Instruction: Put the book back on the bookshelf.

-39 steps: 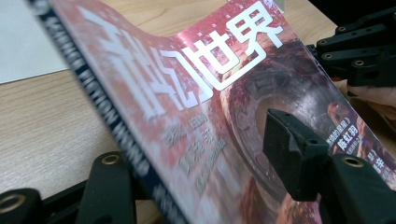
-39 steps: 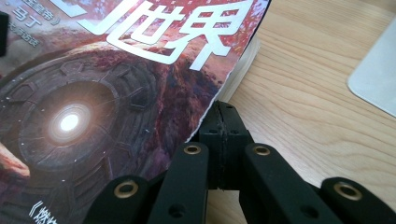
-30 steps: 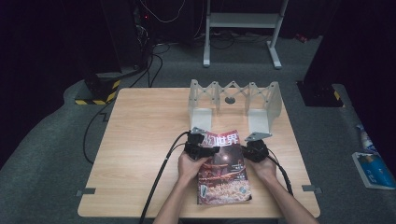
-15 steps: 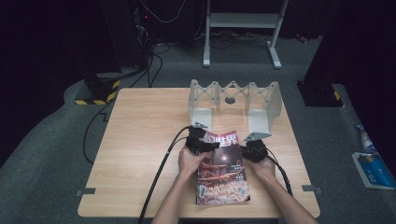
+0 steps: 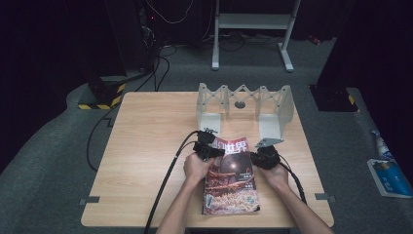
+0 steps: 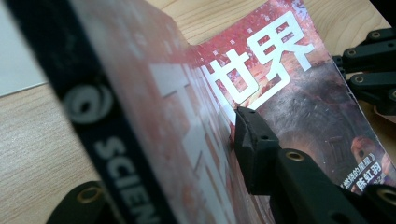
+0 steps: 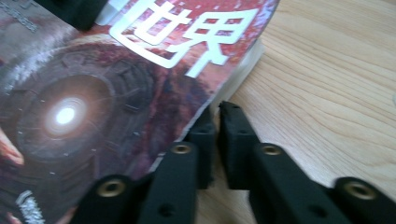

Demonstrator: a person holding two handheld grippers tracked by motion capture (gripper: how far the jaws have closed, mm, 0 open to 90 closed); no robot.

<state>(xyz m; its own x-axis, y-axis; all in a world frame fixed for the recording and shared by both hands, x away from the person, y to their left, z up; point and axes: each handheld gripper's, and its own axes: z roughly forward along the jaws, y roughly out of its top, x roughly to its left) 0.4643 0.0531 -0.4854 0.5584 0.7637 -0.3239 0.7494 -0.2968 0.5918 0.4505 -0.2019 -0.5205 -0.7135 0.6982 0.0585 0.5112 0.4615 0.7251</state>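
Note:
A magazine [image 5: 231, 183] with a red cover and white characters lies on the wooden table [image 5: 146, 146]. My left gripper [image 5: 217, 152] is at its left edge, near the top. In the left gripper view, the left gripper [image 6: 168, 158] has just been closing and is shut on the raised spine [image 6: 116, 154]. One pad [image 6: 250, 140] presses on the cover; the other jaw is under the spine. My right gripper [image 5: 252, 159] is at the magazine's right edge. Its jaws [image 7: 217, 119] have just been opening and stand a little apart, with nothing in the gap, beside the page edge [image 7: 238, 77].
A grey folding rack [image 5: 243, 102] stands at the table's far side, just beyond the magazine. Black cables [image 5: 165, 185] trail from the grippers toward the near edge. The right gripper's jaws [image 6: 373, 60] show past the magazine's far edge in the left gripper view.

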